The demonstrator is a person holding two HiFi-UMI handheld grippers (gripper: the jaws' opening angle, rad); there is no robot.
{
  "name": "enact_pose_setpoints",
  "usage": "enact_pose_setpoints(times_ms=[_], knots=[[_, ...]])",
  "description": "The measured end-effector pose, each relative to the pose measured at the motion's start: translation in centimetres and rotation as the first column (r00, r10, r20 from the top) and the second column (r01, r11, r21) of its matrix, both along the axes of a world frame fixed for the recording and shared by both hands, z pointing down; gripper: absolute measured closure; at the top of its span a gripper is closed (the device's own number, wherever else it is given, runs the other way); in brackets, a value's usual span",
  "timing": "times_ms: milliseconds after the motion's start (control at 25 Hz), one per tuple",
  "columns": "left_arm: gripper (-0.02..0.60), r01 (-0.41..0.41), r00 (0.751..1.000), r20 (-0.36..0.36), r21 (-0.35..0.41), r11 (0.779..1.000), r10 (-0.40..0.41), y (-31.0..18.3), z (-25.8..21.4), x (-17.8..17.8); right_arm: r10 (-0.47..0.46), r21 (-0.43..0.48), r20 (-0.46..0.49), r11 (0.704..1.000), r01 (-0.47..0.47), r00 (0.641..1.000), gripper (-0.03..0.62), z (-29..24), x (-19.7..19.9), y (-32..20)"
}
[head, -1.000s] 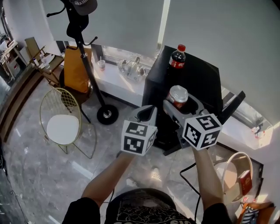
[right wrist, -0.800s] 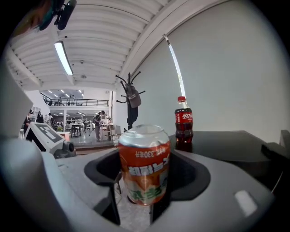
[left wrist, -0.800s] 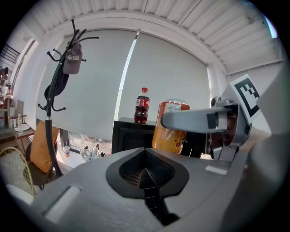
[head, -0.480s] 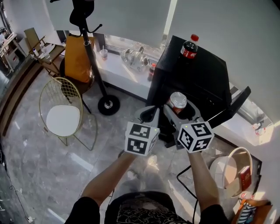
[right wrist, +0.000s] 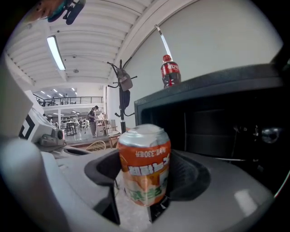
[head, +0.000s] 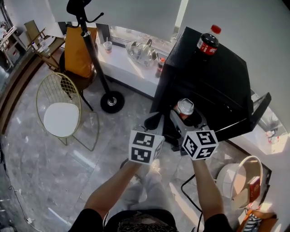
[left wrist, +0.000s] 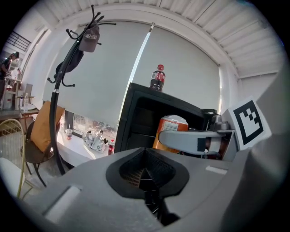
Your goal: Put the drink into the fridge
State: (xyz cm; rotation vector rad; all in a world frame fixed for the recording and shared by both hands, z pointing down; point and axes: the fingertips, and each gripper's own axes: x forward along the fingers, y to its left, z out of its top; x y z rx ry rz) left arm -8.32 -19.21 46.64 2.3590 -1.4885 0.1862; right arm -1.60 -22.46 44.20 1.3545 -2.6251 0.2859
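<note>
Drink can [right wrist: 145,165] clamped in right claw [right wrist: 136,206], left claw [left wrist: 146,183] closed on nothing.

Strong daylight through the window blinds [head: 136,13] — floor glare, fridge [right wrist: 217,131] interior dark; gripper views fisheye-warped, black-cornered — foregrounds soft.

The shiny grey floor [head: 41,181] fills the left and bottom of the picture. A wire chair [head: 59,118] with a white seat stands on it at the left. The round black foot of a coat stand [head: 112,102] rests on it near the middle. A black fridge [head: 217,90] stands at the upper right, with a cola bottle [head: 208,41] upright on top. A white basket [head: 230,179] sits at the lower right. Along the top runs a white ledge [head: 120,69]. On it stand a cup [head: 108,45], some silver dishes [head: 141,50] and a small bottle [head: 161,65].
</note>
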Motion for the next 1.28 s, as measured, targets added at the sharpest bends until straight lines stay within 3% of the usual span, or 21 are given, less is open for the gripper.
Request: enact_pose_setpoints(times_ms=[720, 1280], knots=[[0.577, -0.044, 0.999, 0.024, -0.035, 0.998, 0.045, -6.7, 11.9, 3.8, 0.014, -0.02, -0.002, 1.0, -0.014, 1.0, 0.267, 13.5, 2.4, -8.9], [0.577, -0.091, 0.996, 0.022, -0.033, 0.995, 0.092, -10.7, 17.5, 6.2, 0.042, -0.009, -0.029, 0.999, -0.042, 0.999, 0.267, 21.7, 3.3, -15.1]])
